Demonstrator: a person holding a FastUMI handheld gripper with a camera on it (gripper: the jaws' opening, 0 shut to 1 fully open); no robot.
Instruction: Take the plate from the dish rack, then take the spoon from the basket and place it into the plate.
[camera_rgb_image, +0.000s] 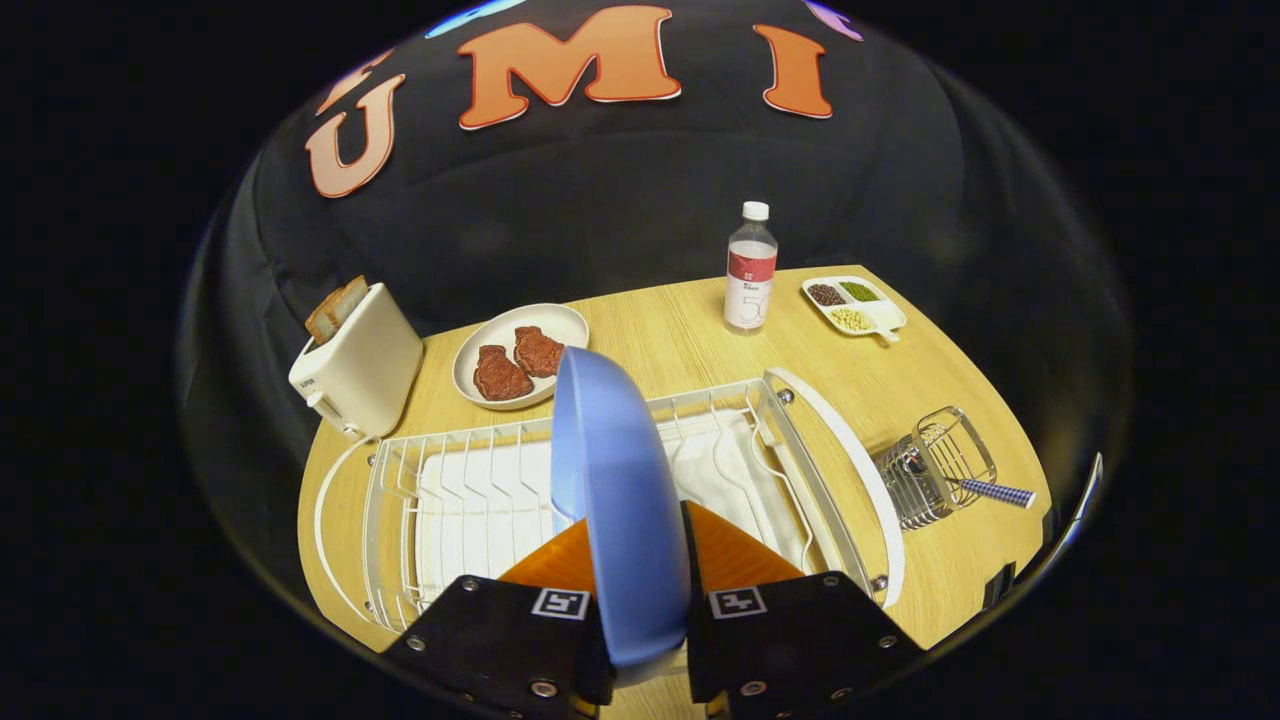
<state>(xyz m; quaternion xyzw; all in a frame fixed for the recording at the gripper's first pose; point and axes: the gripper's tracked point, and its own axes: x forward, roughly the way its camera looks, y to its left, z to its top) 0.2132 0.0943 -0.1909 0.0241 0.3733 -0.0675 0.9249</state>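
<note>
A light blue plate (622, 500) stands on edge between my two fingers, and my gripper (640, 570) is shut on its rim. The plate is held over the white wire dish rack (450, 470), which lies just ahead of the fingers with its white drip tray under it. To the right of the rack stands a small wire basket (935, 480). A spoon with a blue checked handle (995, 492) sticks out of the basket to the right.
On the wooden table (680, 340) beyond the rack are a white toaster (358, 370) with bread in it, a plate of red meat pieces (520, 355), a water bottle (750, 268) and a white divided dish of beans (853, 304).
</note>
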